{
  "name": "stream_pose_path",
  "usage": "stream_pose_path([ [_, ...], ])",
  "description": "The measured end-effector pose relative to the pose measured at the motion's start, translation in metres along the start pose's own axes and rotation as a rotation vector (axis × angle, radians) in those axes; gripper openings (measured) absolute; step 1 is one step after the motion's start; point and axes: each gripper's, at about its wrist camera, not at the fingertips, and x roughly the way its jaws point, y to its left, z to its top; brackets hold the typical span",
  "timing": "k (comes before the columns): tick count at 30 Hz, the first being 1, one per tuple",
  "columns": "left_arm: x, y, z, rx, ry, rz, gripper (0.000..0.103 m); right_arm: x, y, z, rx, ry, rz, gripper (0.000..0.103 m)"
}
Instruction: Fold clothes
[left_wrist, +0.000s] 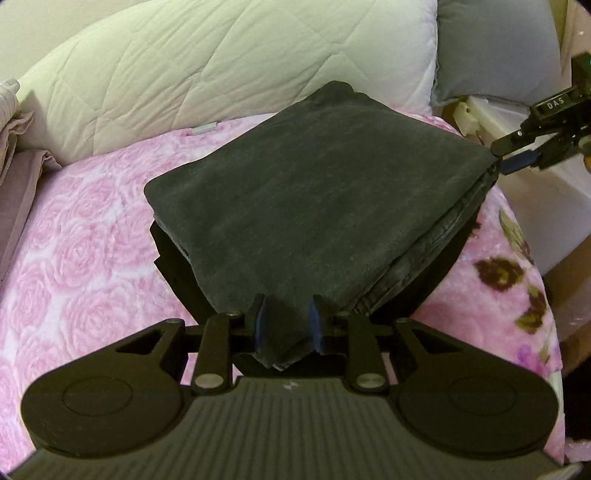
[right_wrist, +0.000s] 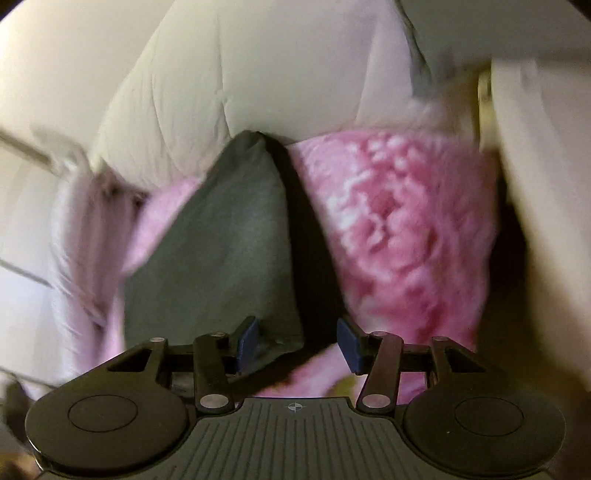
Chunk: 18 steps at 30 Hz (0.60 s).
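A: Where is the folded dark garment (left_wrist: 314, 177) relative to the left claw (left_wrist: 287, 325)?

B: Straight ahead of it on the pink bed blanket (left_wrist: 92, 240); its near corner sits pinched between the blue pads (left_wrist: 315, 325).

A: And the right claw (right_wrist: 298, 341)?

B: Its jaws stand spread. The garment's corner lies between them, nearer the left pad, with neither pad pressing it.

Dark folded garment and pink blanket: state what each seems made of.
Dark folded garment: seemingly a soft, matte knit or fleece, going by its faintly brushed charcoal surface. Pink blanket: probably plush synthetic fleece, with a fluffy pile embossed in rose shapes.
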Motion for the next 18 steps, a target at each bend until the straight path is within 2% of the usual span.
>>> stream_pose_path([
  [3,0.005,-0.003,0.001,0.021,-0.001,0.010,0.020,0.015,-0.013,-0.003,0.115,-0.017,0.145,0.051],
  [6,0.009,-0.002,0.003,-0.006,-0.004,0.015,0.020,0.027,-0.023,-0.005,0.188,-0.020,0.164,0.049],
  [7,0.010,-0.001,0.003,-0.023,-0.005,0.015,0.020,0.032,-0.028,-0.005,0.213,-0.016,0.169,0.042],
  [8,0.010,-0.002,0.004,-0.038,-0.005,0.017,0.019,0.037,-0.032,-0.006,0.237,-0.011,0.173,0.029],
  [9,0.009,-0.004,0.005,-0.041,-0.004,0.025,0.019,0.037,-0.031,-0.001,0.241,0.005,0.157,0.024],
  [11,0.005,-0.012,0.009,-0.022,-0.003,0.036,0.018,0.030,-0.017,0.016,0.213,0.020,0.168,0.020],
  [12,0.004,-0.016,0.009,-0.007,-0.004,0.038,0.018,0.025,-0.009,0.025,0.173,0.008,0.193,0.020],
  [14,0.006,-0.024,0.008,0.008,-0.009,0.047,0.018,0.023,-0.002,0.041,0.106,-0.003,0.189,0.020],
  [17,0.012,-0.031,0.004,0.002,-0.013,0.070,0.019,0.044,-0.021,0.039,0.048,0.051,0.117,0.020],
  [18,0.013,-0.031,0.004,-0.004,-0.012,0.076,0.019,0.047,-0.028,0.034,0.040,0.063,0.123,0.021],
])
